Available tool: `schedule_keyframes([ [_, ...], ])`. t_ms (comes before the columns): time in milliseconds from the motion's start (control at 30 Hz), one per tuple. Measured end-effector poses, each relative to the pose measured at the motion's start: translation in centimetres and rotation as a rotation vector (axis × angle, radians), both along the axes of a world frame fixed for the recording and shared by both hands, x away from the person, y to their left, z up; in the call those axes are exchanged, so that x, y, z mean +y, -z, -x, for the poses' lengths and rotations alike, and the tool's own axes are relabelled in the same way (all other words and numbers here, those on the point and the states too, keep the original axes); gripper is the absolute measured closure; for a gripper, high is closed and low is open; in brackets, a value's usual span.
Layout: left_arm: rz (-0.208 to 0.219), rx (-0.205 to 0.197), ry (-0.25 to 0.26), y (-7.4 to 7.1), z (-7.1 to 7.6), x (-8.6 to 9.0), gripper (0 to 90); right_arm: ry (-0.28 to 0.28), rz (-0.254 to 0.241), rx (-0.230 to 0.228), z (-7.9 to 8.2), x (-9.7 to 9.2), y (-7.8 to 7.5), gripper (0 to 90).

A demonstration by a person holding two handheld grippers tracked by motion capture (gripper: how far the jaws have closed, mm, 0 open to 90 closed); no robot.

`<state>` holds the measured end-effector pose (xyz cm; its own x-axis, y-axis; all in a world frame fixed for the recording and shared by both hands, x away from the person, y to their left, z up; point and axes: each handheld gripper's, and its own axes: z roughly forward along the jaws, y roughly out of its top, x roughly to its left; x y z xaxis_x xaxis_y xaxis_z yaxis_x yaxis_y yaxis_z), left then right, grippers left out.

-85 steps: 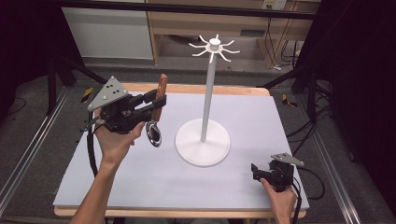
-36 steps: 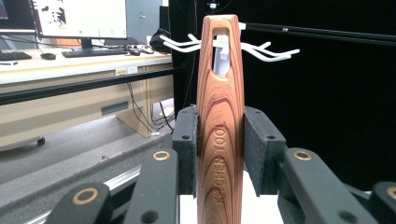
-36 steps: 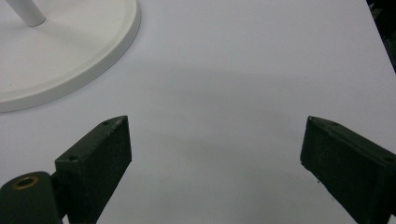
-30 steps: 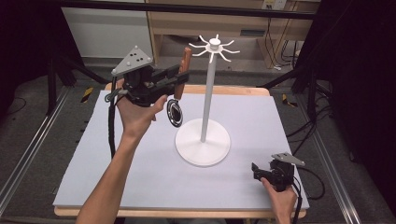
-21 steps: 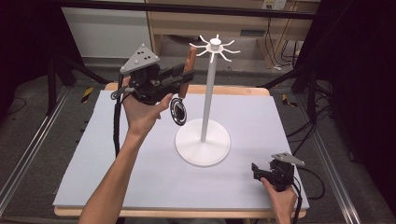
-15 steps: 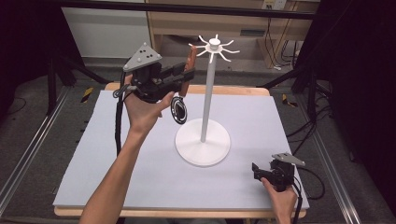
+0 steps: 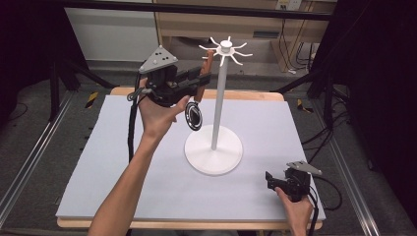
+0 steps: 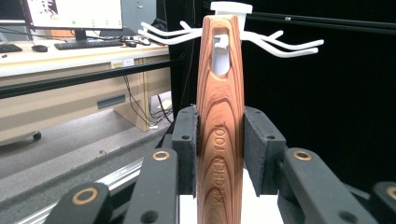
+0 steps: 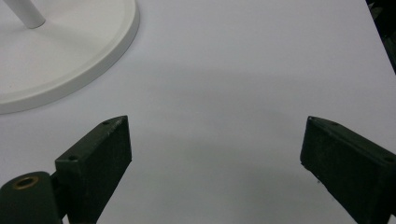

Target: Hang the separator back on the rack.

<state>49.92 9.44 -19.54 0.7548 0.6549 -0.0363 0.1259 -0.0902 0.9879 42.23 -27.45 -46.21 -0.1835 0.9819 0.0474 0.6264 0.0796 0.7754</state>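
I see the white hook stand (image 7: 214,147) mid-table. My left gripper (image 7: 199,81) clamps the wooden-handled kitchen tool (image 8: 219,140) high at far left, its hanging slot level with the stand's hooks (image 8: 289,45). My right gripper (image 9: 215,154) rests near right, jaws wide apart and holding nothing.

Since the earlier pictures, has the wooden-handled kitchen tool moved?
Yes. The wooden-handled kitchen tool, held in the left tongs, has gone up and to the right, toward the hooks of the white stand.
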Motion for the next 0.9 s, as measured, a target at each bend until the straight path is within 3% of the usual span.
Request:
schedule_keyframes([
  [533, 0.011, 0.004, 0.012, 0.5, -0.49, -0.52, 67.2, -0.006, 0.002, 0.008, -0.14, 0.29, 0.14, 9.2],
  [900, -0.008, -0.004, -0.002, 0.84, -0.46, -0.6, 67.1, -0.01, 0.007, 0.011, -0.26, 0.41, 0.2, 9.2],
])
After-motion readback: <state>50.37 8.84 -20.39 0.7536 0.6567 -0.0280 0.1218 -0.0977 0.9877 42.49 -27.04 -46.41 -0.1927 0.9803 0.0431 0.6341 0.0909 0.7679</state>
